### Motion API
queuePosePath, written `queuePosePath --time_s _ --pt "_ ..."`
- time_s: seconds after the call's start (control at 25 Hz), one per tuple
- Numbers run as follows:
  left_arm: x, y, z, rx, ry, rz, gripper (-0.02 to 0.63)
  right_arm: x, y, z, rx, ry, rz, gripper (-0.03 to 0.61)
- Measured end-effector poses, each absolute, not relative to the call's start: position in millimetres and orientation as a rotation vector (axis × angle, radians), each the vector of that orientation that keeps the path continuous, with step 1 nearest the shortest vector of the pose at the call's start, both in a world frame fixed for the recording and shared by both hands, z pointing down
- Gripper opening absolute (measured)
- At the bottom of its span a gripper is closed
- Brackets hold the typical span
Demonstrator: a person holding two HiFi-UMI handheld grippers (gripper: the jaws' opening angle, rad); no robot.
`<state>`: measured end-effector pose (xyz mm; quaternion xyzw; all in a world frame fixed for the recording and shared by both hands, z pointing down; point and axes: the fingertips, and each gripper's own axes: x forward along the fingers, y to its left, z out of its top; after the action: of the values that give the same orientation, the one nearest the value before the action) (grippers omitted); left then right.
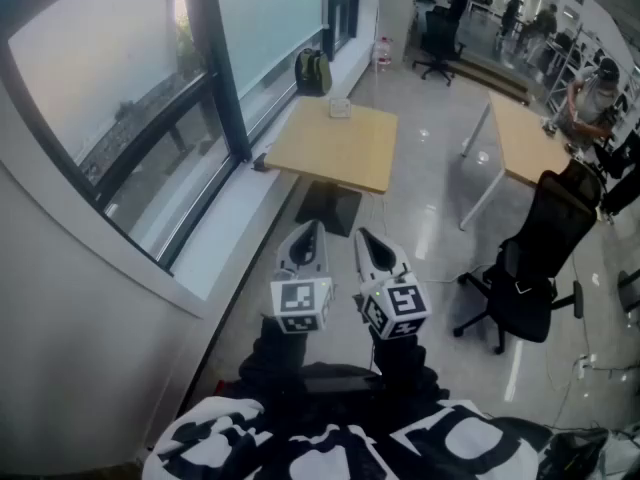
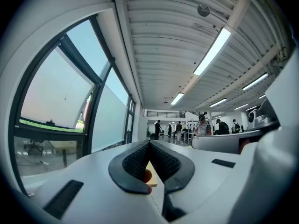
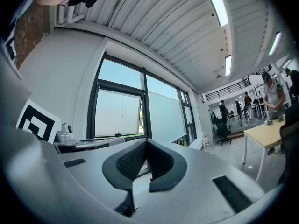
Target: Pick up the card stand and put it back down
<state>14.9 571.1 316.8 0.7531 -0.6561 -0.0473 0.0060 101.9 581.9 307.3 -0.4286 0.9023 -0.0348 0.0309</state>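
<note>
No words, numbers or brand names are legible anywhere. The only print is black-and-white square marker patterns on the left white cube (image 1: 302, 305) and the right white cube (image 1: 398, 311), lower centre of the head view.

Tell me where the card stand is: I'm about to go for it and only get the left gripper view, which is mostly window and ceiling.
Observer: In the head view the card stand sits near the far edge of the wooden table by the window, ahead of both grippers.
Operator: Any furniture close to that table?
Observer: A black office chair stands to the table's right, not touching it.
Operator: And the right gripper?
Observer: The right gripper is shut with nothing between its jaws. It is held beside the left gripper, close to the person's body.
</note>
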Motion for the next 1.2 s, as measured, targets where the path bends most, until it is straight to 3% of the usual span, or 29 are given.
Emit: queuePosePath --time_s 0.52,1.2 --pt "35.2 565.2 307.0 2.383 -2.026 -0.120 0.003 119.5 576.2 296.1 -1.323 2.738 -0.166 0.017" --pt "108.8 545.3 350.8 2.373 -2.021 -0.004 0.003 193.3 554.9 343.8 -1.287 2.711 -0.308 0.017"
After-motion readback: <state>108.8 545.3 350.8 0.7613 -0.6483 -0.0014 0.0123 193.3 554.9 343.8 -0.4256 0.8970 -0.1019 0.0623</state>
